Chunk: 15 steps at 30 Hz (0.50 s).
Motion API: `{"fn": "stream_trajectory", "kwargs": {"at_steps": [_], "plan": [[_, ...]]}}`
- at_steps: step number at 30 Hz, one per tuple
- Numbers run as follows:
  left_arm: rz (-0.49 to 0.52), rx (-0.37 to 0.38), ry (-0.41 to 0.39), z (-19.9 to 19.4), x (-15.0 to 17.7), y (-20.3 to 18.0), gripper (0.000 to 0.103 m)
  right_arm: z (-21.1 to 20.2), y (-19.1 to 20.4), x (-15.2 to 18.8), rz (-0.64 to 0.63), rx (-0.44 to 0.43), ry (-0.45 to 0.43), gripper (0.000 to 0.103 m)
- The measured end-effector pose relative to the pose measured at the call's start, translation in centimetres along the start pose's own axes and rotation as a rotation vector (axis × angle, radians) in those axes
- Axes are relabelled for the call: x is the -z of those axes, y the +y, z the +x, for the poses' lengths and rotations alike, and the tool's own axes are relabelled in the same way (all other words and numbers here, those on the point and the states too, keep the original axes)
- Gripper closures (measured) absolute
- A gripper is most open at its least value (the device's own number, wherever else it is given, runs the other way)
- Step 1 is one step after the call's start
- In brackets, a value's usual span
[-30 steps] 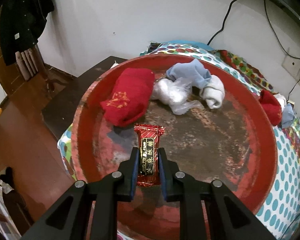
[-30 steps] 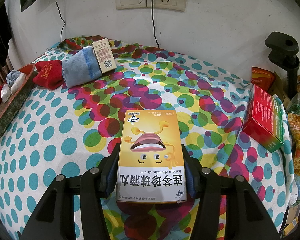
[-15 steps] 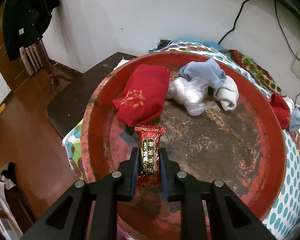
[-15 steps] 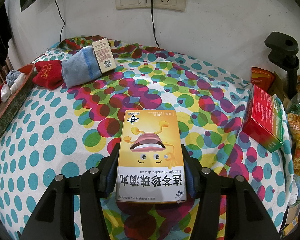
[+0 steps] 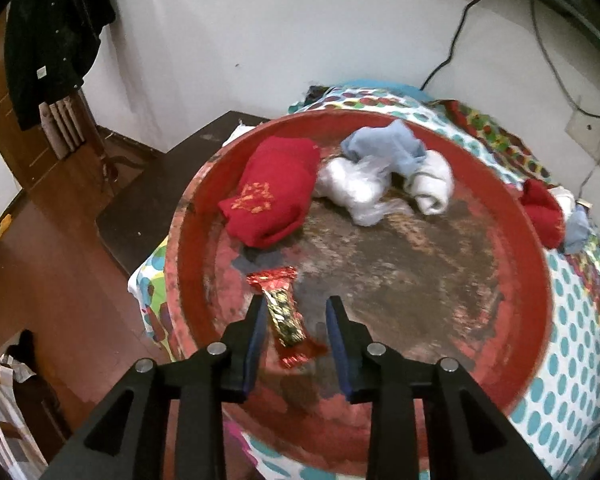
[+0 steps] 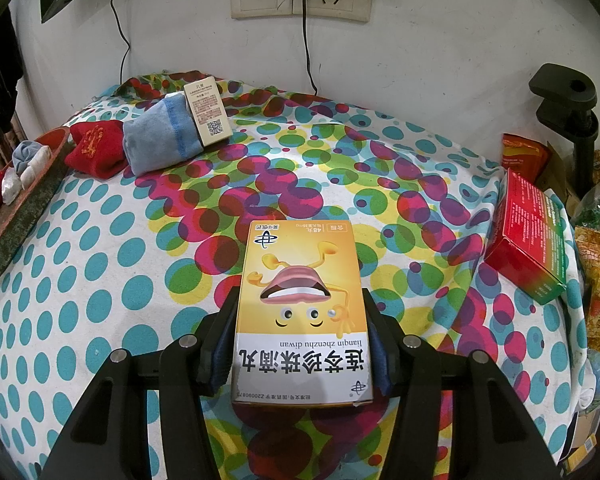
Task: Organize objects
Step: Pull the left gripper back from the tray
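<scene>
Two views show your grippers: your left gripper (image 5: 296,312) hangs with its jaws spread apart, gripping nothing, over a red snack packet (image 5: 283,314) lying tilted between them on the round red tray (image 5: 536,280). Your right gripper (image 6: 300,320) is clamped on a yellow medicine box (image 6: 302,312) above the polka-dot tablecloth (image 6: 100,280).

left gripper (image 5: 296,304) has its jaws spread apart, blue pads (image 5: 260,320) facing inward. right gripper (image 6: 300,300) has both fingers (image 6: 226,320) pressed inward, clamped tight.
</scene>
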<state>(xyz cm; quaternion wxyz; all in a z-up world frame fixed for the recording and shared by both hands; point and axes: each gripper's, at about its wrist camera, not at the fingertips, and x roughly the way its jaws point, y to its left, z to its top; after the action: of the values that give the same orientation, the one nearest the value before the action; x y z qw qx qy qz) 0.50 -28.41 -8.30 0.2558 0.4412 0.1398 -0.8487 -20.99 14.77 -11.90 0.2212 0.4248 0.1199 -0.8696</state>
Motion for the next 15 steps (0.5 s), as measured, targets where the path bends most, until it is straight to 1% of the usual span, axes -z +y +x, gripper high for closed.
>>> {"fn": "stream_trajectory", "kwargs": {"at_steps": [2, 5, 7, 13, 14, 15], "plan": [[0.008, 0.026, -0.005, -0.9, 0.3, -0.6, 0.071, 0.0, 0.0, 0.0, 0.0, 0.0, 0.0, 0.051], [0.051, 0.043, -0.01, -2.1, 0.8, -2.0, 0.07, 0.0, 0.0, 0.0, 0.0, 0.0, 0.0, 0.051], [0.074, 0.073, -0.016, -2.9, 1.1, -3.0, 0.07, 0.0, 0.0, 0.0, -0.001, 0.001, 0.0, 0.051], [0.134, 0.127, -0.019, -4.3, 2.0, -5.6, 0.07, 0.0, 0.0, 0.0, -0.001, 0.001, 0.0, 0.051], [0.148, 0.127, -0.022, -4.6, 2.2, -6.0, 0.07, 0.0, 0.0, 0.0, 0.0, 0.0, 0.0, 0.052], [0.156, 0.129, -0.025, -4.8, 2.3, -6.3, 0.07, -0.1, 0.0, 0.0, -0.001, -0.002, -0.001, 0.055]]}}
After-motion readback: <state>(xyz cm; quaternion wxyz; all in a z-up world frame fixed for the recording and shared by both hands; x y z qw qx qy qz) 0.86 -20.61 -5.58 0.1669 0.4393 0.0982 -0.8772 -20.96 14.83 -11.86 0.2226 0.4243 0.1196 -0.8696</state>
